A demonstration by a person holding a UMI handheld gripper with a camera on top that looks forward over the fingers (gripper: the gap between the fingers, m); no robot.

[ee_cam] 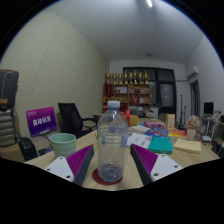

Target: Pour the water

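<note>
Gripper view: the gripper (112, 165) faces a clear plastic water bottle with a pale cap (112, 140), which stands upright on a round dark red coaster (108, 178) on the light wooden table (40, 165). The two fingers, each with a magenta pad (80, 160), are spread and flank the lower part of the bottle; the bottle stands between them and rests on its own support, and a gap shows at the left side, so the fingers are released rather than clamped. This placement suits a grasp low on the body, where the bottle is widest and the label gives a firm surface. A pale green cup (63, 144) stands just to the left of the bottle on the same table, near enough to serve as the likely receiving vessel, which would explain why the two are set side by side. Whether the cap is sealed cannot be told. To the right, beyond the fingers, lie coloured books and boxes (160, 140), well apart from the bottle. A black office chair (72, 118) and a shelf with trophies (128, 90) stand further back. The pour itself is judged not yet begun.
</note>
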